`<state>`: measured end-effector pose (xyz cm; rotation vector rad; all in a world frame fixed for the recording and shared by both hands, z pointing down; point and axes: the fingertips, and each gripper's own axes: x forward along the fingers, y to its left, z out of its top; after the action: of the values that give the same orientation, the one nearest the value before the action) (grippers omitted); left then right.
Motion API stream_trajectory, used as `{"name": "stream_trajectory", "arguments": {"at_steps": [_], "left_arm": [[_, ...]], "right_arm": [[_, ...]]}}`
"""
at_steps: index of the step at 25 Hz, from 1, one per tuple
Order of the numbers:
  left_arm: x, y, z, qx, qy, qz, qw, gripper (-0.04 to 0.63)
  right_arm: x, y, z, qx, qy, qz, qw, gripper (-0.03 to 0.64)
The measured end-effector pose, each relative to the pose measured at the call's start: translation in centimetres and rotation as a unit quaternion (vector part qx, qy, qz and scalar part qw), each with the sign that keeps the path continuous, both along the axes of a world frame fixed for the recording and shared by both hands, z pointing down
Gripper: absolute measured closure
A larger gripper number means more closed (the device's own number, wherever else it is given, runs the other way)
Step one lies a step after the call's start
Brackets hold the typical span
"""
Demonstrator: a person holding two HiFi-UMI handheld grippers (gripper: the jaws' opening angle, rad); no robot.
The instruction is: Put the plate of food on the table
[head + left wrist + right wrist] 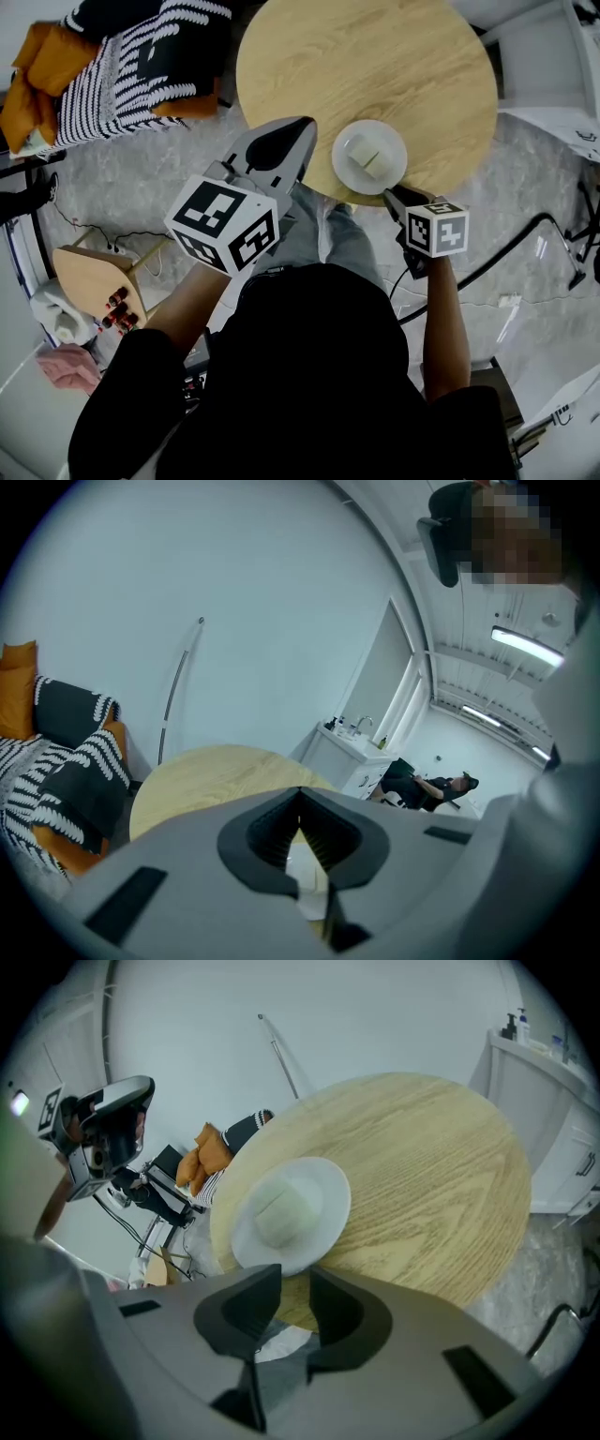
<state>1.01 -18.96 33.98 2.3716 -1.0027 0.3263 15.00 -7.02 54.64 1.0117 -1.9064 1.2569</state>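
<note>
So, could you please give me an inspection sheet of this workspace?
surface: round light wooden table, holding only the plate.
job's things: white plate with a pale food block, resting near the table's edge.
clutter: nothing seen.
grippers: left gripper by the table's edge, jaws together, empty; right gripper at the plate's rim, jaws apart, not clamping it.
cables: thick black cable and a thin black cable on the grey marbled floor.
surroundings: orange cushions, black-and-white striped throw, small wooden stool.

Person's wearing black short-sleeved top (pixel 319 384), grey-blue trousers (pixel 330 234). Both left gripper (pixel 306 124) and right gripper (pixel 390 195) are showing grey shells, black inner faces, white cubes (pixel 225 225) with black square markers.
</note>
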Motion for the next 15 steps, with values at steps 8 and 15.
{"name": "stream_trajectory", "arguments": {"at_steps": [8,15], "left_arm": [[-0.2,0.7,-2.4,0.019,-0.001,-0.02,0.9996,0.589],[0.0,0.7,-4.7,0.048,-0.001,-0.035,0.9982,0.591]], "right_arm": [[0.0,-0.3,-0.2,0.021,0.049,-0.038,0.998,0.523],[1.2,-1.9,-1.2,0.05,0.046,-0.019,0.998,0.609]]}}
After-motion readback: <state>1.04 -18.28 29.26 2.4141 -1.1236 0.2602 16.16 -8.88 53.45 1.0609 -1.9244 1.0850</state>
